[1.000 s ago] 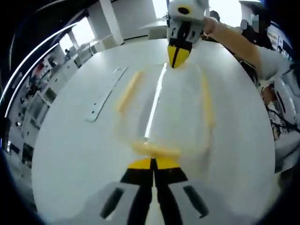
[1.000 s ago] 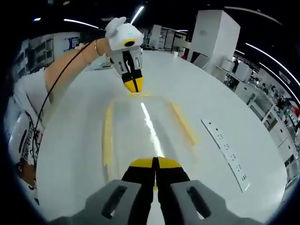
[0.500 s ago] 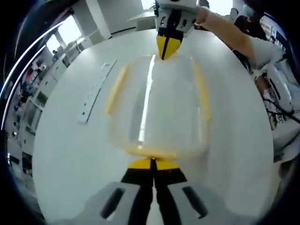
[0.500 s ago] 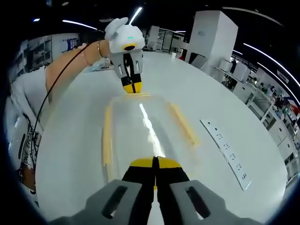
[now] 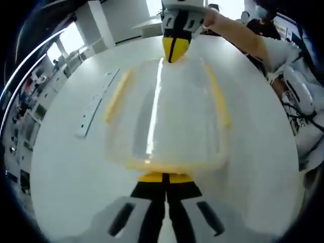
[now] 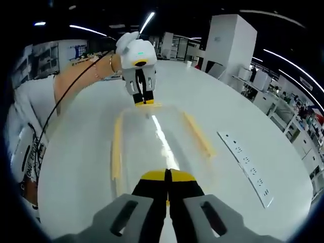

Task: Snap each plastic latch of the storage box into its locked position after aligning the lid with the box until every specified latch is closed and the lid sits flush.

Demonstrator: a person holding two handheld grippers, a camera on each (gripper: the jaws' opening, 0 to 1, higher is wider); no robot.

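Tips of the left tool (image 5: 163, 177), jaws together, press the near end latch (image 5: 162, 165) of the storage box (image 5: 164, 119); the right tool (image 5: 173, 48), jaws likewise together and holding nothing, meets the far end; the clear box lies between them on the white bench (image 5: 61, 167), lid (image 6: 152, 139) on, yellow side latches (image 6: 117, 148) along both long edges; it looks light, thin-walled and slippery, likely to skid, so pushing from opposite ends on the stiff latches seems wisest; a power strip (image 6: 246, 167) lies beside it.
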